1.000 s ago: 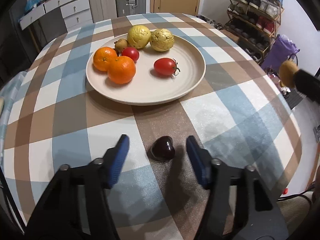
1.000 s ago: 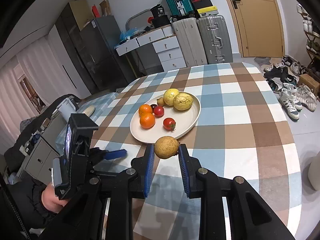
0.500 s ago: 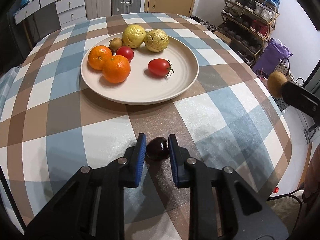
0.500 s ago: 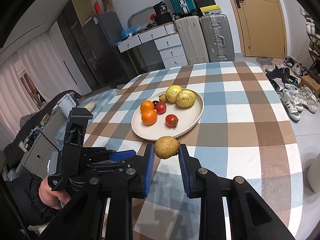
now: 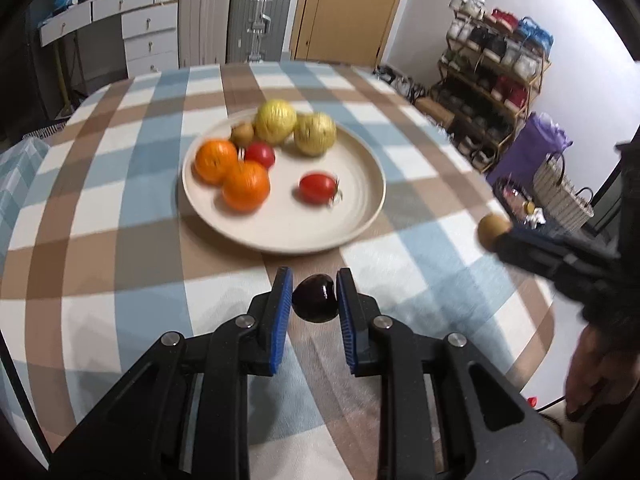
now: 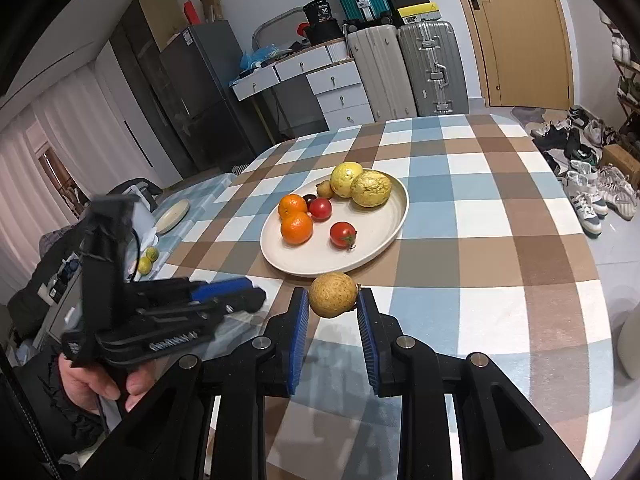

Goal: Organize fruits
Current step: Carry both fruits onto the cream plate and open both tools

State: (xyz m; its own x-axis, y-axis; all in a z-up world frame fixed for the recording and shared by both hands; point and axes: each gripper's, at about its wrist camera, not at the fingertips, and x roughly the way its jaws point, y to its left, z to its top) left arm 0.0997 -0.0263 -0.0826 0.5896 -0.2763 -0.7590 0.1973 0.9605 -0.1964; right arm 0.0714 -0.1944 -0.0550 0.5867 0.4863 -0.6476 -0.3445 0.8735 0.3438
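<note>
My left gripper (image 5: 314, 298) is shut on a dark purple round fruit (image 5: 315, 298) and holds it above the checked tablecloth, just short of the cream plate (image 5: 352, 224). The plate carries two oranges (image 5: 245, 186), two yellow fruits (image 5: 276, 121), two red tomatoes (image 5: 318, 187) and a small brown fruit. My right gripper (image 6: 333, 300) is shut on a brown round fruit (image 6: 333, 294), held in the air near the plate's (image 6: 384, 236) near rim. The left gripper shows in the right wrist view (image 6: 240, 294).
The round table (image 6: 500, 240) has its edge close on the right. Suitcases (image 6: 432, 68) and drawers stand beyond it. A shoe rack (image 5: 492, 80) and a purple bag (image 5: 528, 156) stand to the right. A small dish (image 6: 173, 215) lies at the left.
My left gripper closed on the dark fruit and lifted it off the cloth toward the plate. My right gripper kept the brown fruit and stayed nearly still.
</note>
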